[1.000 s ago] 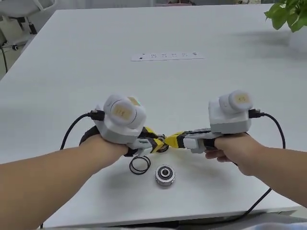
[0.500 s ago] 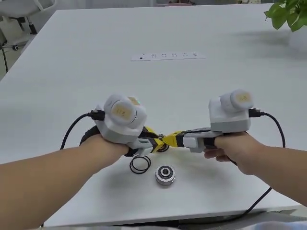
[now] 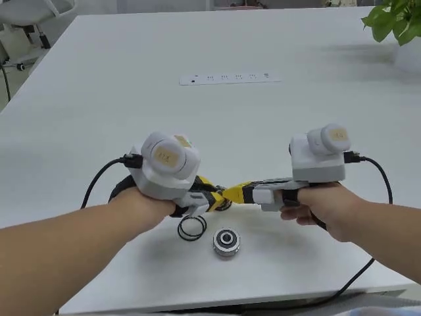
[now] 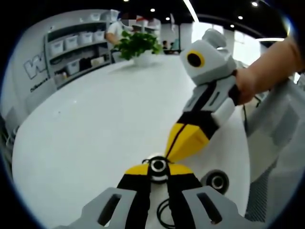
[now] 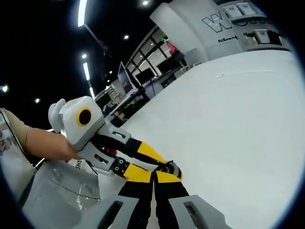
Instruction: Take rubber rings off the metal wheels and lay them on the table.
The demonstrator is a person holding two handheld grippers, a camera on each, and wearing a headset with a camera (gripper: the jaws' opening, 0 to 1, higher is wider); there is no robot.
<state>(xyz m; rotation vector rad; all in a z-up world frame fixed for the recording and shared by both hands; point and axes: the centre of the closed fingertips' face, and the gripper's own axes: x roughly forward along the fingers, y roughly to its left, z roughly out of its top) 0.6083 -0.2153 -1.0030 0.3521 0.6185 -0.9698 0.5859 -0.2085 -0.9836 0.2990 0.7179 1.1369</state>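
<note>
Rubber rings (image 3: 191, 227), seemingly two thin black loops overlapping each other, lie flat on the white surface (image 3: 131, 99) near its front edge, just below the two grippers. Judging by that, part of the task looks finished.

Just beside the rings, a small metal wheel (image 3: 226, 241) rests on its side on the surface. Whether a ring is on its rim is too small to tell.

The work in hand is a second wheel (image 4: 158, 166). It is held up off the surface, clamped between the yellow-tipped fingers (image 4: 135, 171) of the left gripper (image 3: 214, 199), and a dark band circles it.

The right gripper (image 5: 153, 179) points in from the opposite side, tip to tip with the left one. Its fingers (image 5: 138, 174) are pressed together right at the wheel's edge. It cannot be told whether they pinch the rubber itself.

What seems left is to pull the ring off this held wheel and lay it with the others. The wheel on the surface may need checking too.
</note>
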